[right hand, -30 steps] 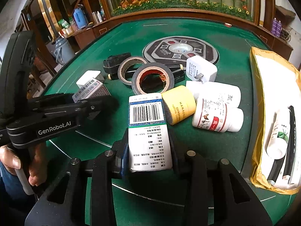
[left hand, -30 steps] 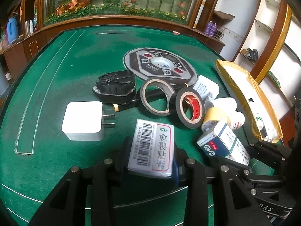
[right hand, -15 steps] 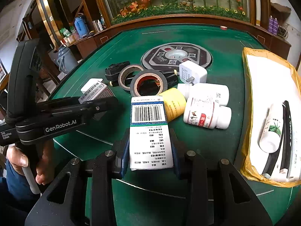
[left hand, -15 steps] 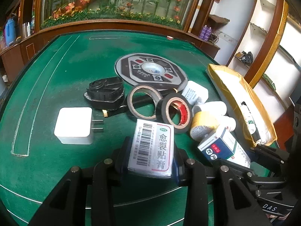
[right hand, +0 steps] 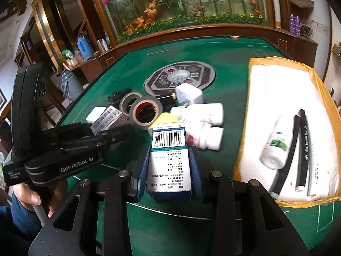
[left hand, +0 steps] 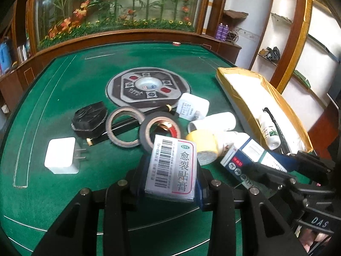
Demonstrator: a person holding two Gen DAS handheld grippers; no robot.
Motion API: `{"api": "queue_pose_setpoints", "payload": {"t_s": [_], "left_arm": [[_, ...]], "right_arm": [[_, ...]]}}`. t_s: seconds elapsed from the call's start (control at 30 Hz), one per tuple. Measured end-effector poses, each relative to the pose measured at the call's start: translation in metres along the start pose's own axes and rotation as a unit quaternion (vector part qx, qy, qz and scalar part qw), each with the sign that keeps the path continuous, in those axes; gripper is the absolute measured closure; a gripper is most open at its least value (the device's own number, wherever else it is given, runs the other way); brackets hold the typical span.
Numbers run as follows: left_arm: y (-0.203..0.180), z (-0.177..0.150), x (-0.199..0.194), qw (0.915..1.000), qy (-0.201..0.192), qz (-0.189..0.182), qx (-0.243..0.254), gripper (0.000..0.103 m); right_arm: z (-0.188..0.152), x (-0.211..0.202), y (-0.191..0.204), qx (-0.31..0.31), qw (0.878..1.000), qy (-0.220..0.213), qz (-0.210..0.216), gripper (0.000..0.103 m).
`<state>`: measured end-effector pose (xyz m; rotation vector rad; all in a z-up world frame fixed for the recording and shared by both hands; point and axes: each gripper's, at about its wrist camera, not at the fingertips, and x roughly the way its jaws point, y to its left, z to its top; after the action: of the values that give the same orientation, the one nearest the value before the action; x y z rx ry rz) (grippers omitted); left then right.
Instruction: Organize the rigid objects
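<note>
Showing barcodes, grey carton (left hand: 171, 170) and blue-white carton (right hand: 169, 160) sit clamped.

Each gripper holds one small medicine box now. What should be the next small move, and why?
Probably carry the right gripper with its blue-and-white box rightward over the open yellow-lined box and lower it onto the bare white floor. A white bottle and black pens already lie there, so it looks like the collecting place. The left gripper, shut on its grey box, can follow.
</note>
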<state>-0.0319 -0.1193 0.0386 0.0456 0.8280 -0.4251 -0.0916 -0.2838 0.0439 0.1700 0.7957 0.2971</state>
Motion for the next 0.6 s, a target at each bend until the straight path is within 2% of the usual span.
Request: {"api": "queue_pose_setpoints", "payload": {"t_s": [0.3,0.6], "left_arm": [[-0.015,0.002,0.003,0.9998,0.005,0.002,0.017,0.066],[-0.033,0.011,-0.001,0.9995,0.005,-0.017,0.027,0.066]], "right_arm": [[-0.001,-0.007,-0.020,0.024,1.000,-0.012,0.000,0.067],[0.001,-0.027,-0.048,0.054,0.998,-0.041,-0.011,0.067]]}}
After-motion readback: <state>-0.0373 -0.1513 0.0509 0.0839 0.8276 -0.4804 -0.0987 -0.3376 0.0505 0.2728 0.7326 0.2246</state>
